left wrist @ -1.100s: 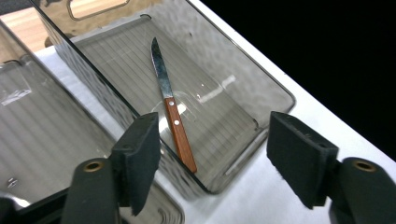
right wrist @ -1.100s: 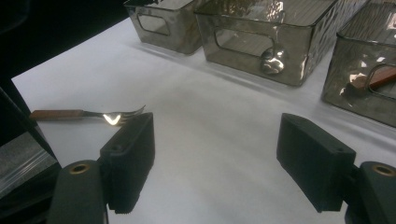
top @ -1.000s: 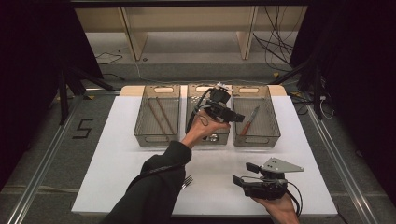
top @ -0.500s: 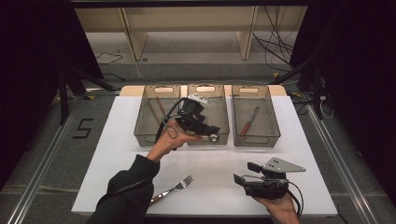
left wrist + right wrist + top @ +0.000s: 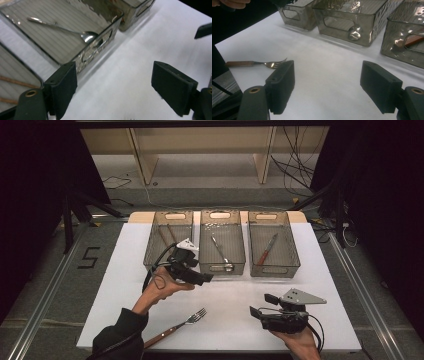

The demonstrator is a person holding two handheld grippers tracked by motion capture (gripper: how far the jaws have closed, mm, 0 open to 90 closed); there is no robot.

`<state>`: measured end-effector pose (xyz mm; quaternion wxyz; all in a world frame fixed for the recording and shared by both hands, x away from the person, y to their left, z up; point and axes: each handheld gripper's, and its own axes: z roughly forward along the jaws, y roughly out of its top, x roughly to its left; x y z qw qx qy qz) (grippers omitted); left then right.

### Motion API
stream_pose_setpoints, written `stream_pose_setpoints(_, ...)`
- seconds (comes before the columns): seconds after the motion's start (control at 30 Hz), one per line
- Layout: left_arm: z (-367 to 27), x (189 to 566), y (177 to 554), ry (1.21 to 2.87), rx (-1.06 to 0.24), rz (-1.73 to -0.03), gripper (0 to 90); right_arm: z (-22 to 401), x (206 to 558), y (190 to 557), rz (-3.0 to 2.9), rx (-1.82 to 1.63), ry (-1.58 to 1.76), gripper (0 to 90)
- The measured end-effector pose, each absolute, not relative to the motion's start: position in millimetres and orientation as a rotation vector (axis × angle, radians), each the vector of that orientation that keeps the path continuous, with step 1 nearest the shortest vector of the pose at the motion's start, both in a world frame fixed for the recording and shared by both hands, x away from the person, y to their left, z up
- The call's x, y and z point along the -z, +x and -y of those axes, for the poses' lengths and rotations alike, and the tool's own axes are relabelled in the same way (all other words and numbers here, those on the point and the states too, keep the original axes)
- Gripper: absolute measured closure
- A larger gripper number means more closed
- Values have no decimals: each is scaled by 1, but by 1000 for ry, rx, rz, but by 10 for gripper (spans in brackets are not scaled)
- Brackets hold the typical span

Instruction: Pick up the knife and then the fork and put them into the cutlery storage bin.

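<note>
Holding both grippers empty, we have the left gripper [image 5: 204,279] near the middle bin [image 5: 222,266], its jaws just opening wide; the right gripper [image 5: 259,306] stays spread. The fork [image 5: 186,323] lies between them, our sleeve [image 5: 117,340] hiding its handle end.

Laboratory recording bay: a white rectangular table [image 5: 320,270] stands between black curtains [image 5: 30,180], with metal floor rails [image 5: 45,295], loose black cables [image 5: 295,170] and a taped numeral "5" [image 5: 90,257].
</note>
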<state>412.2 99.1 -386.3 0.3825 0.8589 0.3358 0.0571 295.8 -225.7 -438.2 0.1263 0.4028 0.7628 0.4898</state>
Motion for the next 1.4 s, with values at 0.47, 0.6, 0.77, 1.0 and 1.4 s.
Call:
stream_pose_setpoints(0.47,-124,399,390,2328,-177,-893,193,230,440,297,-2218,-1425,1182,286)
stream_pose_setpoints(0.6,-131,398,382,2353,-185,-891,192,230,439,296,-2218,-1425,1183,286)
stream_pose_setpoints(0.77,-138,403,370,2411,-187,-893,193,230,439,294,-2213,-1418,1184,286)
stream_pose_setpoints(1.0,-139,412,355,2531,-174,-889,216,225,437,293,-2218,-1405,1169,286)
stream_pose_setpoints(1.4,-139,437,337,2729,-85,-903,287,224,437,293,-2223,-1396,1173,285)
